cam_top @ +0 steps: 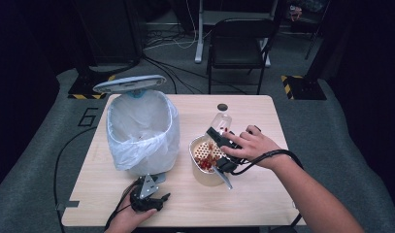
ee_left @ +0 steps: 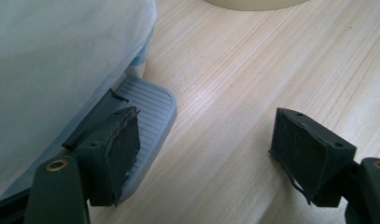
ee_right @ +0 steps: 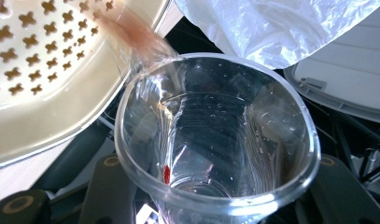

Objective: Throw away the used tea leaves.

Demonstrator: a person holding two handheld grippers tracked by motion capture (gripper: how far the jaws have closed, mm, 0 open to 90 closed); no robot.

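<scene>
Your right gripper (cam_top: 223, 145) sits right of centre in the high view, its jaws pinching a clear plastic cup (cam_top: 221, 121) that is tipped on its side over the cream pot (cam_top: 205, 175). In the right gripper view the cup (ee_right: 215, 135) takes up the middle of the frame with its mouth toward the camera; a reddish stream leaves its rim at the upper left toward the perforated strainer (ee_right: 47, 51), and one red bit (ee_right: 166, 174) clings inside near the cup's base. In the high view, red pieces (cam_top: 208, 160) lie on the strainer in the pot.

Your left gripper (cam_top: 147, 196) rests low on the table (cam_top: 263, 194) at the bottom centre-left of the high view, just in front of the bin (cam_top: 142, 128), whose lid (cam_top: 129, 83) stands open. In the left gripper view its jaws are spread wide with nothing between them, the left one over the bin's grey pedal (ee_left: 152, 105). The white liner (ee_left: 57, 60) covers the upper left.
</scene>
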